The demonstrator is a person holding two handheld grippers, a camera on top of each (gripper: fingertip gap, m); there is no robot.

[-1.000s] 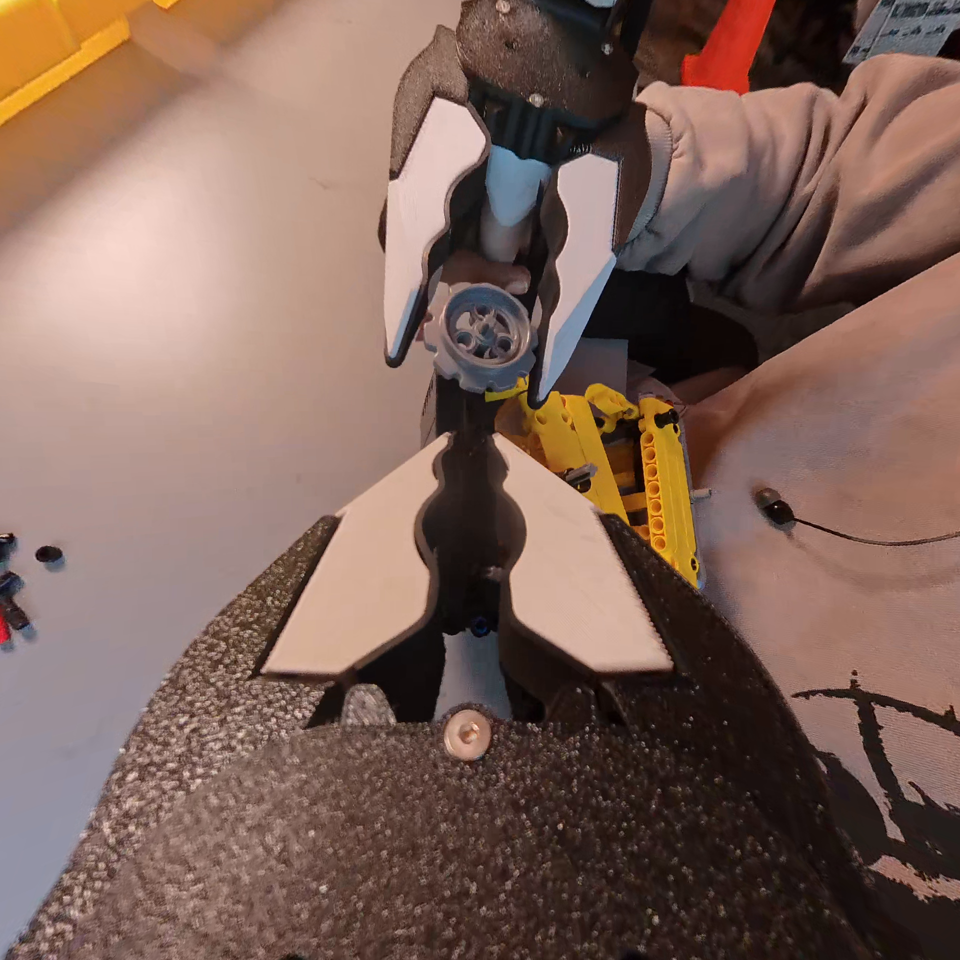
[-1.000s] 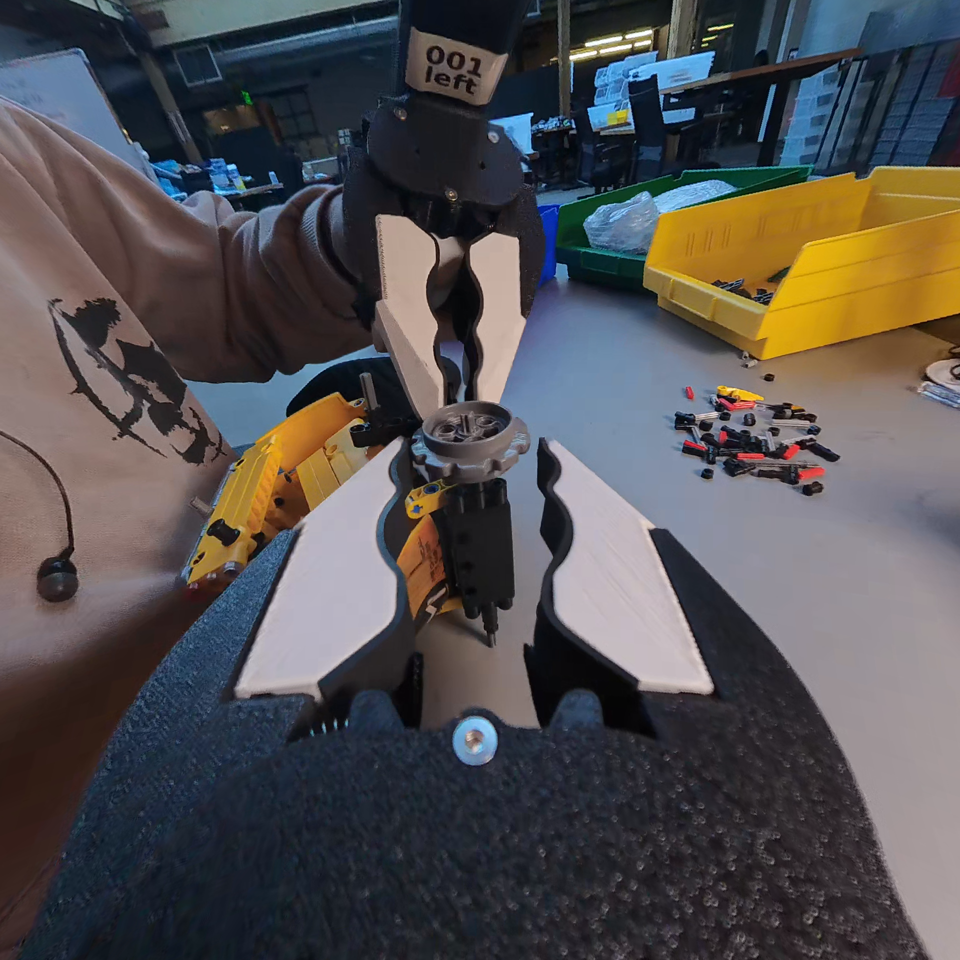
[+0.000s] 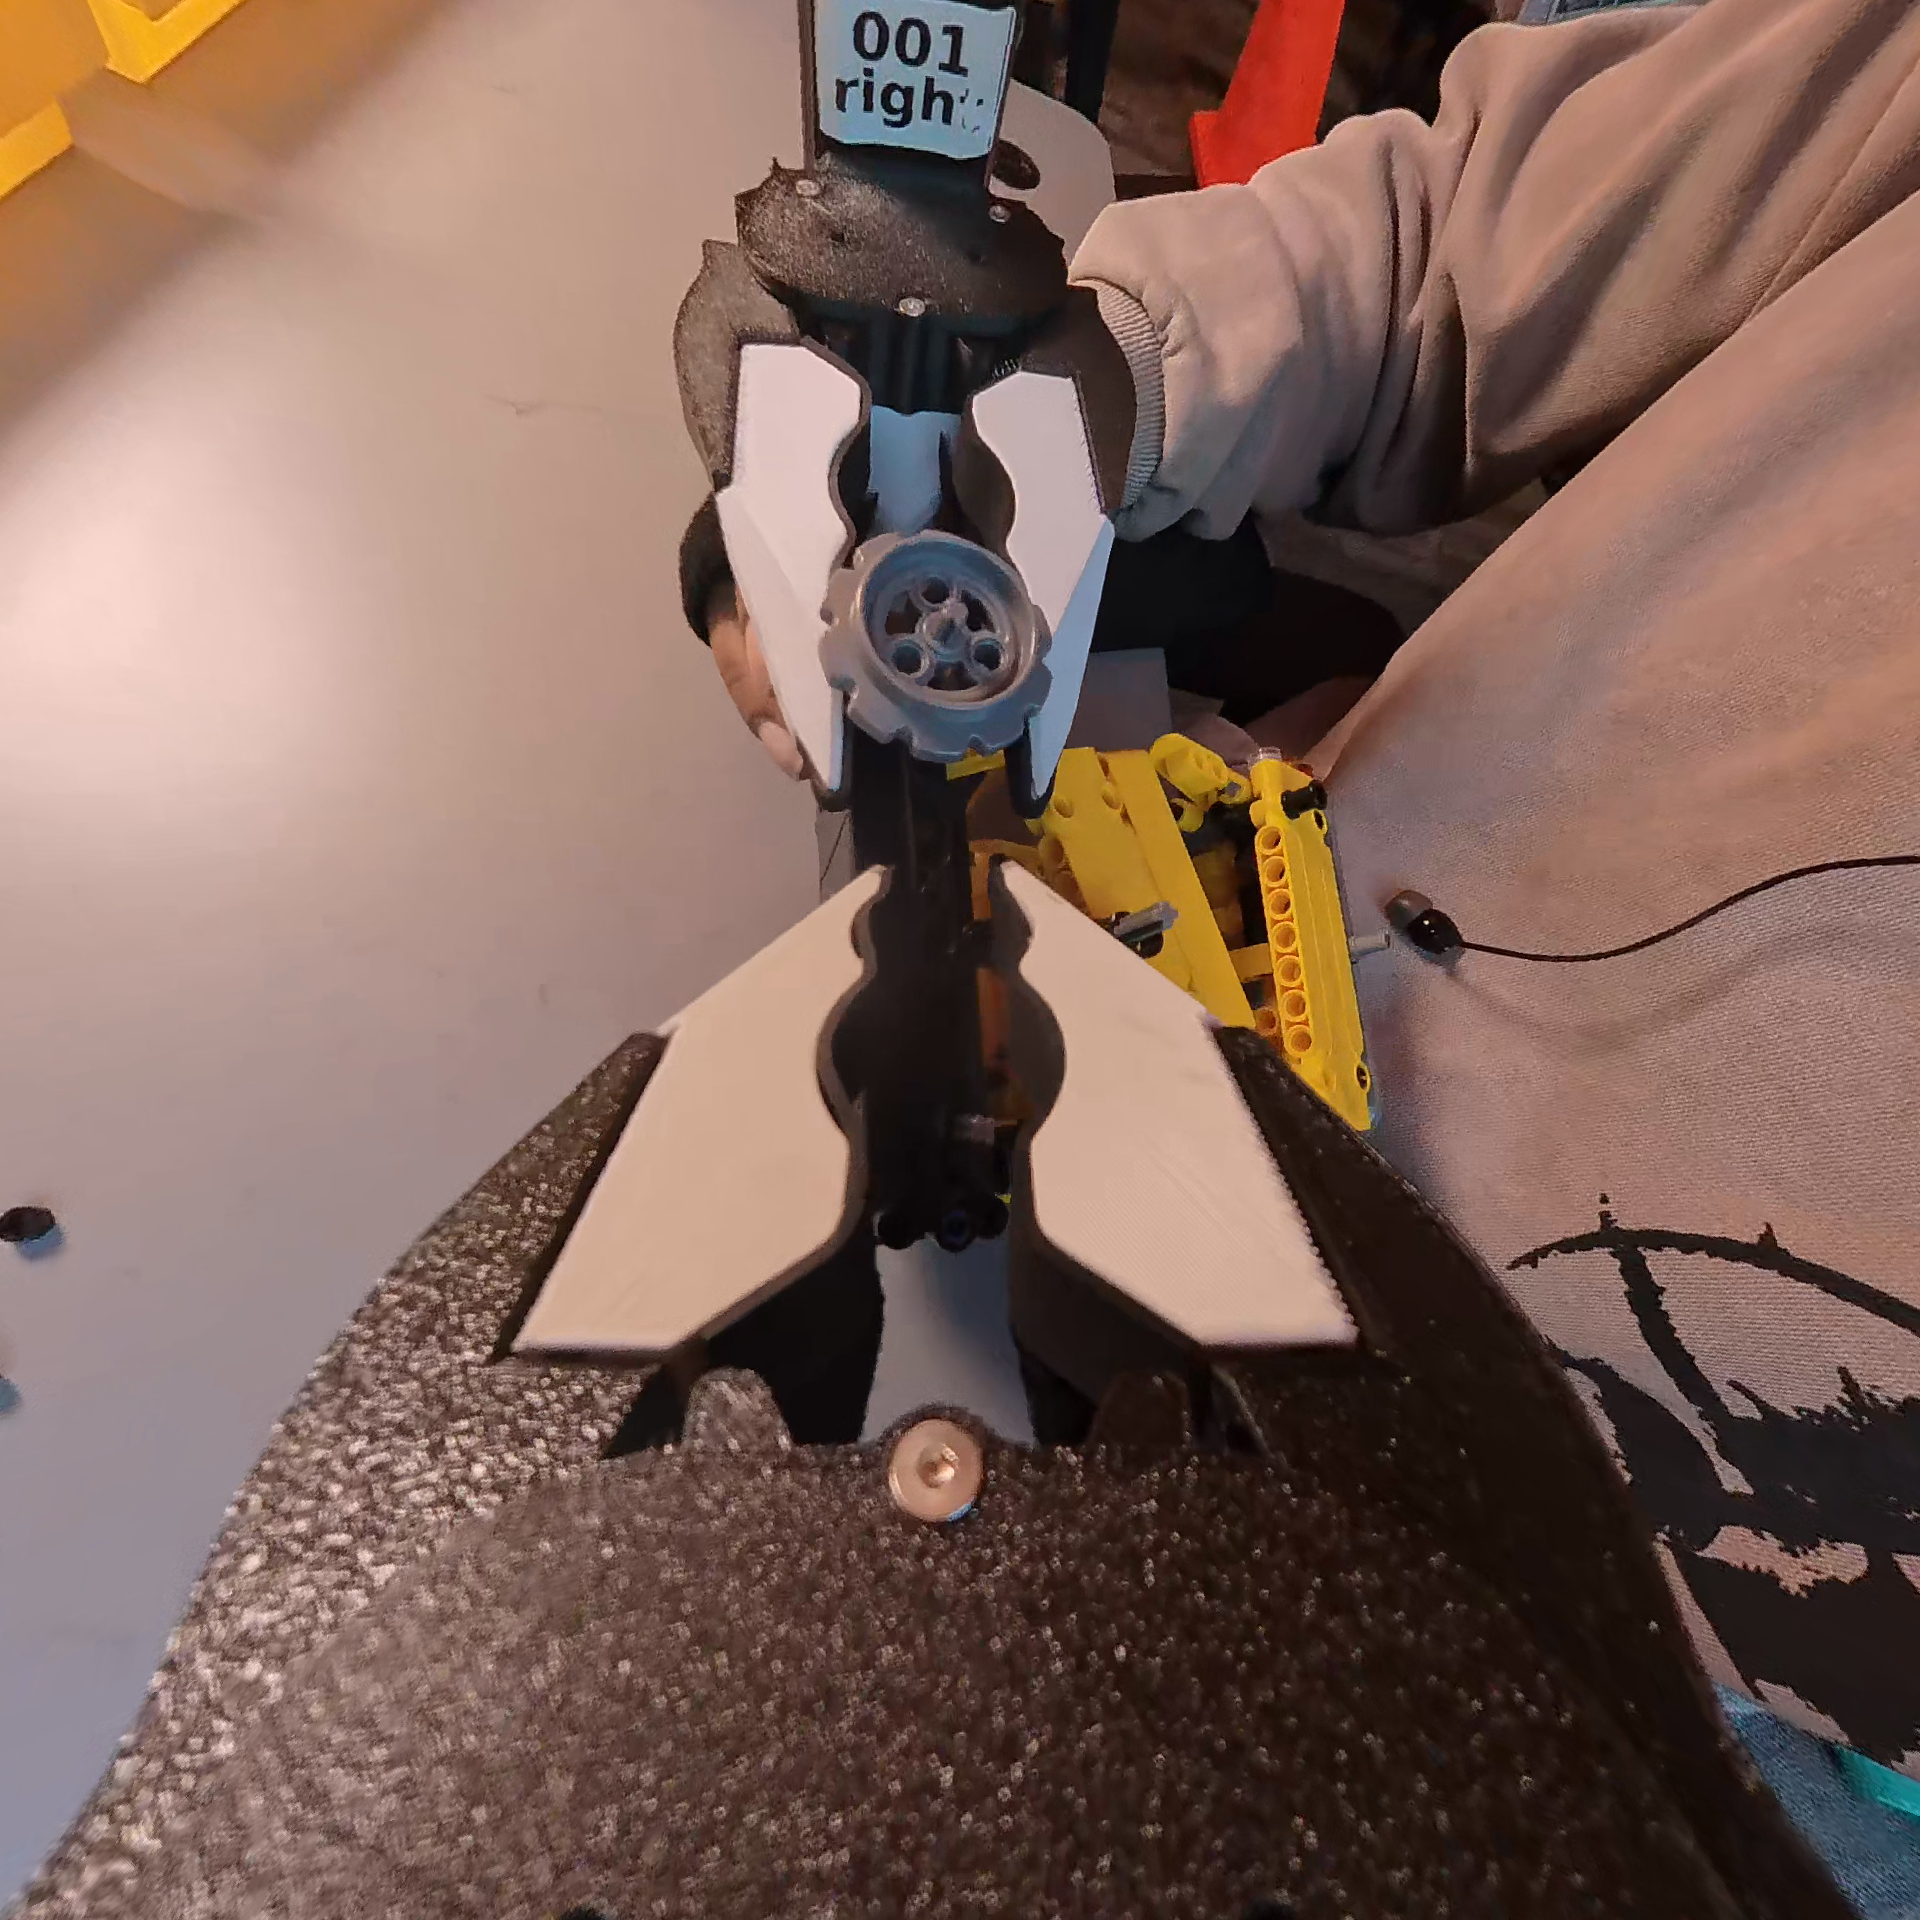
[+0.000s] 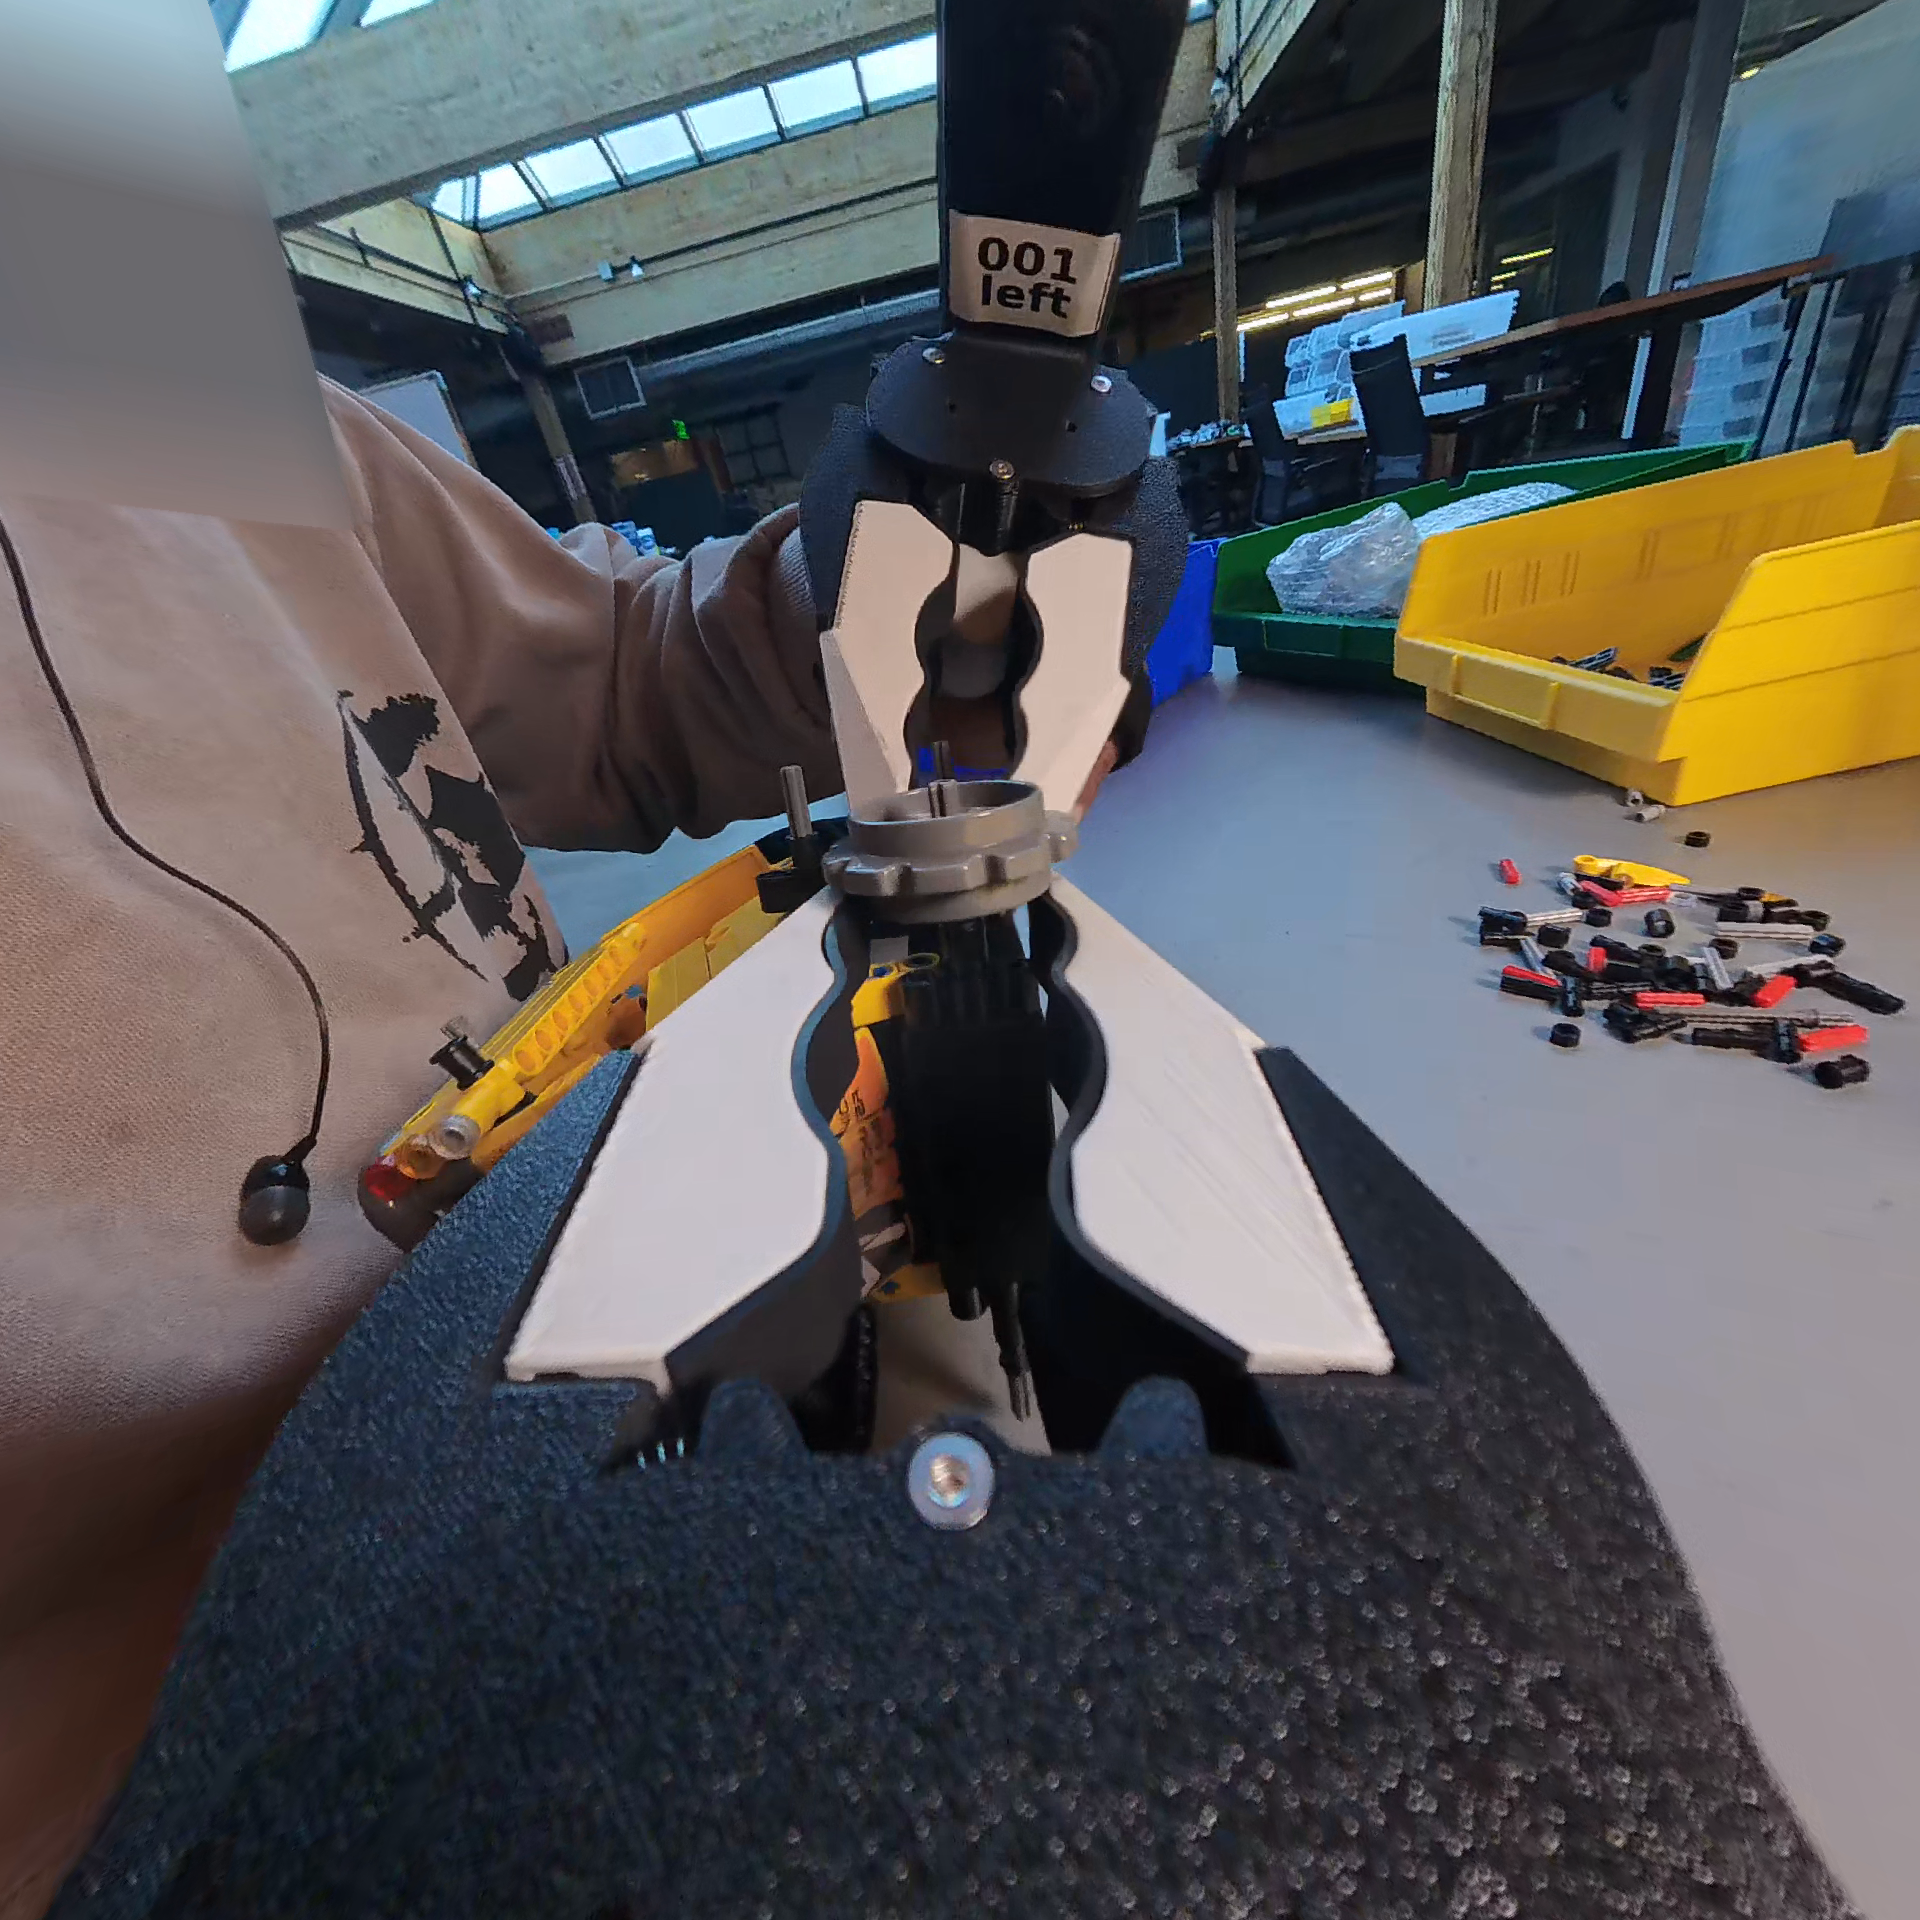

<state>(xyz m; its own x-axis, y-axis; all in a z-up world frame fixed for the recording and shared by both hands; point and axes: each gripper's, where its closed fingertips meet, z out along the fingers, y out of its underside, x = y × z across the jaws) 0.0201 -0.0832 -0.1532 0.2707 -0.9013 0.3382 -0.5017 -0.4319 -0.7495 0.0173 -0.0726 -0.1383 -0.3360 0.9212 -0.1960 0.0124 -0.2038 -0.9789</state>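
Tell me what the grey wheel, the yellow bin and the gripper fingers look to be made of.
Grey wheel: moulded plastic, matte, with crisp notched edges. Yellow bin: hard plastic, slightly glossy, with moulded ribs. Fingers of the right hand-held gripper: probably 3D-printed plastic; fine layer lines show on the white faces.

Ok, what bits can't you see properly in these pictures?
- Left wrist view: much of the model sits behind the left gripper and the wheel.
- Right wrist view: the right gripper covers the model's lower half.
- Right wrist view: the parts on the table are too small to tell one from another.
- Right wrist view: the bin is cut off by the right edge, and its wall hides most of what is inside.
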